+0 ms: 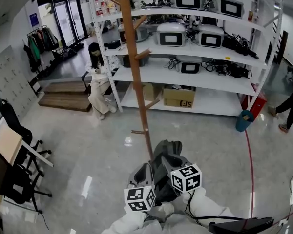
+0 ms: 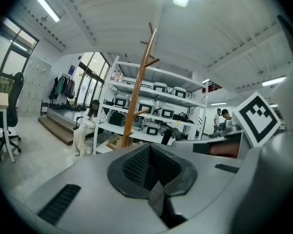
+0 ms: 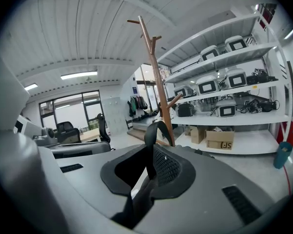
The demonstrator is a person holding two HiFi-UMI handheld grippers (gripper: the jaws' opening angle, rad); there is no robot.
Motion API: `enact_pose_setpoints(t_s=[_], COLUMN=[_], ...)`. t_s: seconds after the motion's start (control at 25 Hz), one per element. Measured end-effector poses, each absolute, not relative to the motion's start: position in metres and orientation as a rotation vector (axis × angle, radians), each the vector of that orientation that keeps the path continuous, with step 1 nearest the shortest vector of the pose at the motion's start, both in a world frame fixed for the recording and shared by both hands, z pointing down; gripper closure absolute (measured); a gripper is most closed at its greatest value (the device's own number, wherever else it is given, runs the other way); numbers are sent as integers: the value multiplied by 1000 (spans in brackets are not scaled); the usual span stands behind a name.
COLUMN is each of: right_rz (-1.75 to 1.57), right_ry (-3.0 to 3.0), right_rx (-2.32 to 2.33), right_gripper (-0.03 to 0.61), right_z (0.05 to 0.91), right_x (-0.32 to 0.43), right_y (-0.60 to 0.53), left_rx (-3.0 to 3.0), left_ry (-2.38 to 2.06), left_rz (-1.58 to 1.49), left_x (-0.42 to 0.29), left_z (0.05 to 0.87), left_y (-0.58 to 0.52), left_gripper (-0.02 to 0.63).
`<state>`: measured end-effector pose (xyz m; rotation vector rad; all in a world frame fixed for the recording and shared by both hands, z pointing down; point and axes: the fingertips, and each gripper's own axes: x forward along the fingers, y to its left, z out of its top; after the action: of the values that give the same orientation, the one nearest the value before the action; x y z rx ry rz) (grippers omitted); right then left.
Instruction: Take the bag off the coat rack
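Nearest the person, the left gripper (image 2: 149,172) has its jaws pressed together on a dark strap (image 2: 158,199) that trails back toward its camera. The right gripper (image 3: 149,172) is clamped the same way on a strap loop (image 3: 154,130) that arches up over its pads. Holding it with both tongs probably shares the weight and stops the load from swinging or twisting.

The grey bag (image 1: 161,152) sits low just beyond them, between the two grippers and close to the person's body. It is near the foot of the coat rack (image 1: 136,67) and hangs on none of its pegs. The short peg (image 1: 139,131) just above the bag is bare, so the lift-off looks essentially done. Whether the bag's bottom touches the floor (image 1: 88,145) cannot be told.

The wooden rack stands upright behind the bag, a little to the left, and its branch pegs slant upward to keep straps from sliding off.

Farther back are white shelves (image 1: 205,77) of monitors and cables, with a cardboard box (image 1: 179,97) on the lowest level. A seated person (image 1: 98,82) is at the shelves' left end, well clear of the work.
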<state>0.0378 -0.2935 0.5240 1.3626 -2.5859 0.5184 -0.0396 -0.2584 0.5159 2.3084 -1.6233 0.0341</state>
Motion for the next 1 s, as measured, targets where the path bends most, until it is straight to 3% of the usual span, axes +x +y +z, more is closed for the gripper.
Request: enact_pose_setpoints(t_s=[1.0], right_rz=[544], right_ry=[-2559], right_rx=[1420], right_gripper=[531], right_z=[518], right_x=[12], right_y=[-217], left_rx=[2332], left_ry=[-1532], left_rz=[-13], left_x=[-58], left_z=[512], left_y=[-202], left_gripper=[614])
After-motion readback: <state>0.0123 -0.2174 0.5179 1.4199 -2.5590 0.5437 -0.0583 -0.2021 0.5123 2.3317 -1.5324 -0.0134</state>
